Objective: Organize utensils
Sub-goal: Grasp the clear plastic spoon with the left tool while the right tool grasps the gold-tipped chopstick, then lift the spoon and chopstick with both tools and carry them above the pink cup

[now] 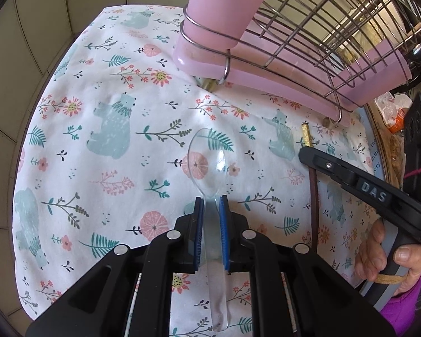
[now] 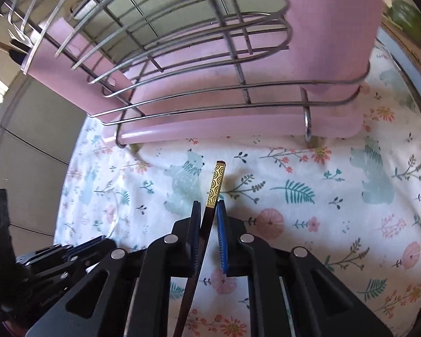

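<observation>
A: Where do things stand?

B: The left tool [image 1: 212, 205] pinches a clear plastic spoon [image 1: 207, 163] by its neck, bowl over the bear-print cloth [image 1: 112, 168]. The right tool [image 2: 209, 210] is pinching a dark chopstick [image 2: 214, 185] just below its gold end.

A: Advice?

B: Lift both level, then aim for the pink holder [image 1: 219, 14] on the wire rack [image 1: 336, 28], 1 utensil first.

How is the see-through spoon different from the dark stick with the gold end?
The clear spoon is see-through plastic; the chopstick is dark with a patterned gold end. The spoon widens into a round bowl; the chopstick stays thin and straight. The left tongs grip the spoon; the right tongs grip the chopstick. Both are held above the bear-print cloth, pointing toward the pink rack.
</observation>
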